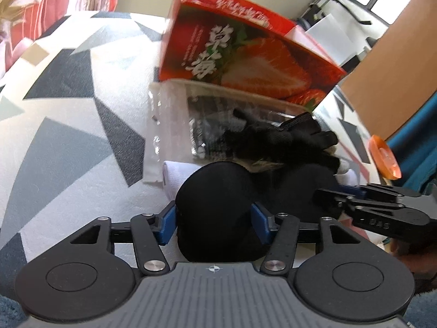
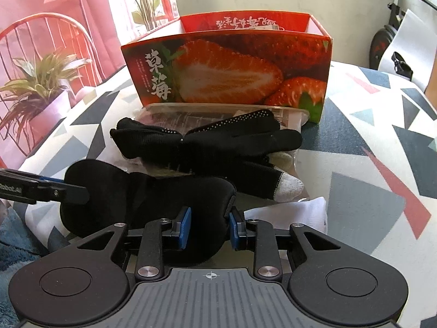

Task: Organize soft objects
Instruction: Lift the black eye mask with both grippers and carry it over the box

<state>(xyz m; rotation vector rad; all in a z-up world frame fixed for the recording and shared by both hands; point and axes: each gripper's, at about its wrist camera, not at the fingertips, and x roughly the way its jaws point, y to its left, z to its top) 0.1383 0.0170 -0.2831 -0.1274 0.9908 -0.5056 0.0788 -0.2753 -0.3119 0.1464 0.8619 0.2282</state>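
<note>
A black padded eye mask [image 1: 215,188] lies across the front of the table; it also shows in the right wrist view [image 2: 153,191]. My left gripper [image 1: 213,222] is shut on its left cup. My right gripper [image 2: 209,227] is shut on its right cup and shows in the left wrist view [image 1: 327,199]. Behind it lie black gloves [image 2: 207,139] with grey fingertips on a clear plastic bag [image 1: 169,120]. A white sock [image 2: 289,213] lies to the right. An open red strawberry box [image 2: 226,68] stands behind.
The table wears a cloth [image 1: 68,125] with grey, black and white triangles. A potted plant [image 2: 38,82] and a red chair stand at the left. An orange disc [image 1: 383,157] sits at the table's right edge, by a teal seat.
</note>
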